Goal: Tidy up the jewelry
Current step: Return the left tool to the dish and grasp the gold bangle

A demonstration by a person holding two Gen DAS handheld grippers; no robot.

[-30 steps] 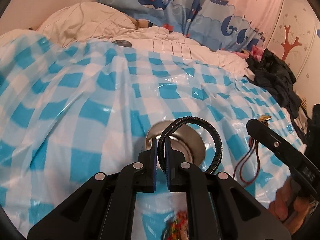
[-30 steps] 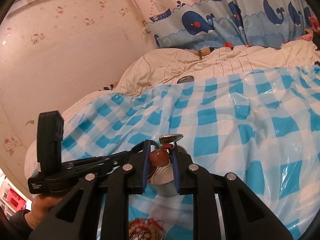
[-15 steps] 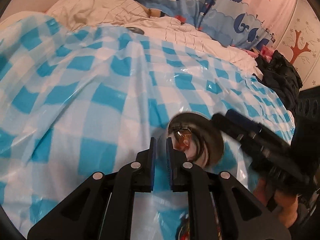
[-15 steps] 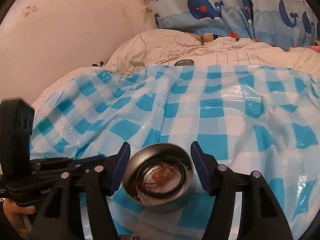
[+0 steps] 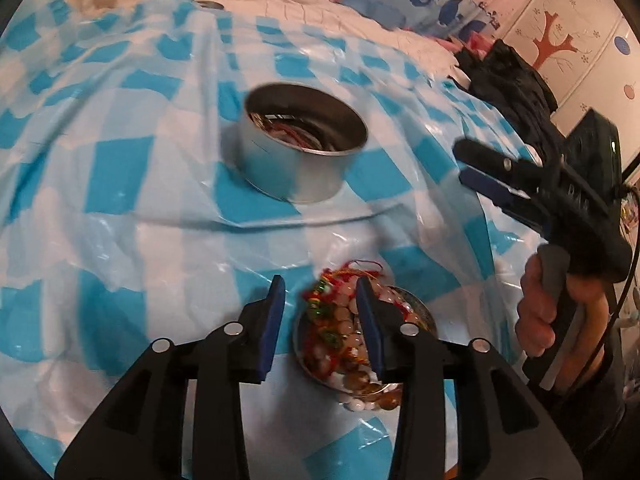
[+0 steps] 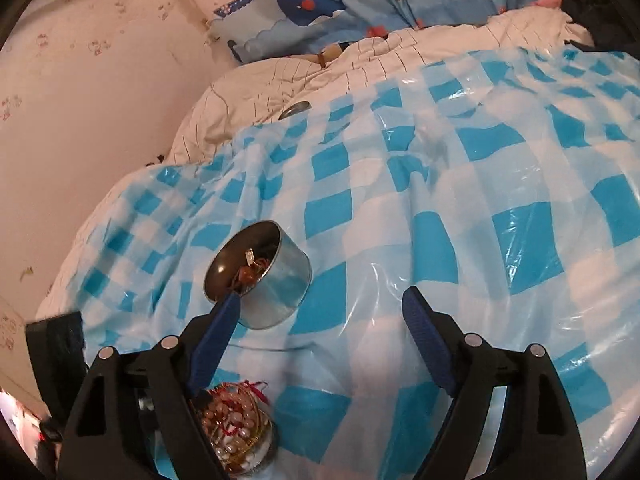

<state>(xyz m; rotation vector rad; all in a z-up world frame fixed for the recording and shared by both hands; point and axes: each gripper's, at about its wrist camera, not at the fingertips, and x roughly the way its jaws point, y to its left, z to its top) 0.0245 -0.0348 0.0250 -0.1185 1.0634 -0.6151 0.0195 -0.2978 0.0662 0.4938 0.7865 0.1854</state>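
Both grippers hang over a bed spread with a blue-and-white checked plastic sheet [image 5: 120, 208].

Left gripper [image 5: 320, 300]: jaws parted and holding nothing, having just been opening. They sit just above a shallow dish [image 5: 420, 312] heaped with beaded jewelry [image 5: 336, 320]; some beads lie partly between the pads, but no pad presses on them.

Right gripper [image 6: 320, 304]: jaws spread wide and empty, also just opened. Only bare sheet lies between them.

A round metal tin [image 6: 276, 288] stands further in on the bed, toward the pillow end. It already holds several pieces, an amber one [image 6: 246, 276] among them. In the right wrist view the tin sits just beyond the left-hand jaw of the right gripper, and I cannot tell whether they touch.

Risks:
- The heap is tangled with red cord [image 5: 360, 270]. A pinch on one strand would likely drag neighbours out, or tip the dish.
- Beads already reach over the dish's near rim, and a nudge could scatter them into the folds of the slick sheet.
- The tin rests on soft, creased bedding. A knock from the right gripper could rock or overturn it.

Clearance: the middle of the bed, on the right gripper's side, is open and free for travel. A small metal lid [image 6: 294, 110] lies well away, at the sheet's far edge. Dark clothing [image 5: 512, 76] is piled at the right-hand edge, out of the working path.
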